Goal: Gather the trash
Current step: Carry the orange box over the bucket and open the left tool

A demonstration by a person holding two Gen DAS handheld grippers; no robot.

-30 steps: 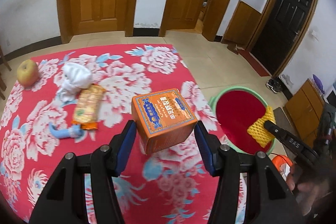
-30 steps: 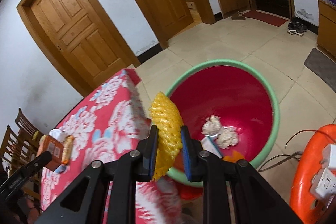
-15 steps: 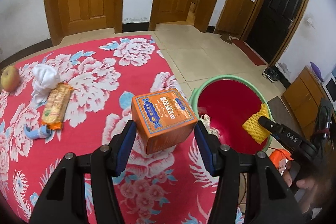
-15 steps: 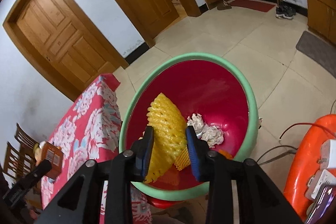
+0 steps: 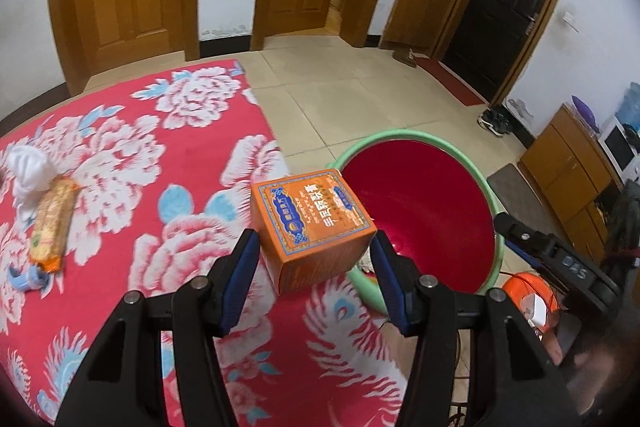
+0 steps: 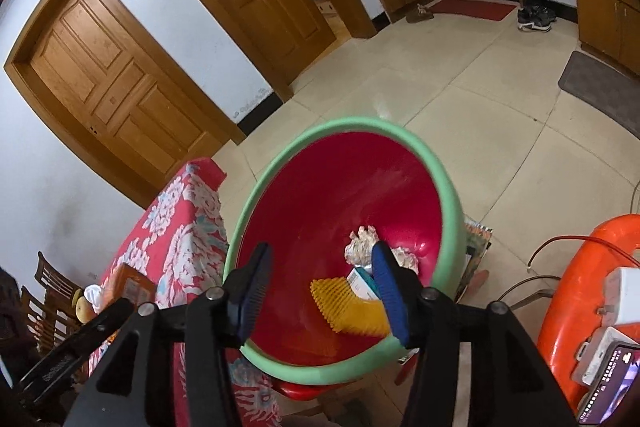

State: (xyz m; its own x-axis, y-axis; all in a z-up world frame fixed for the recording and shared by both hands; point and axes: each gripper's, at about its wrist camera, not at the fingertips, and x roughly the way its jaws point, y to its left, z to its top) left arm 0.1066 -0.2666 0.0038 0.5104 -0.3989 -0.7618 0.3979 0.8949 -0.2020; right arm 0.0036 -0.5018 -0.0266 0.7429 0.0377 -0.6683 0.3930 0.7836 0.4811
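The left gripper (image 5: 314,261) is clamped on an orange printed cardboard box (image 5: 312,225), its blue pads pressing the box's two sides. Beyond and to the right of its fingers stands the red plastic bin with a green rim (image 5: 416,211); below and to their left spreads the red floral tablecloth (image 5: 120,195). Well to the left of the fingers on that cloth lie an orange snack wrapper (image 5: 52,223), a crumpled white tissue (image 5: 28,167) touching its far end, and a small blue scrap (image 5: 28,279) at its near end.

The right gripper (image 6: 320,289) hangs over the bin (image 6: 348,125) with its jaws opening and nothing pressed between the fingers. The yellow foam fruit net (image 6: 348,311) lies loose inside the bin, below the fingers and closer to the right one. Just past that right finger sit crumpled white paper wads (image 6: 362,241) and a pale carton (image 6: 362,283)
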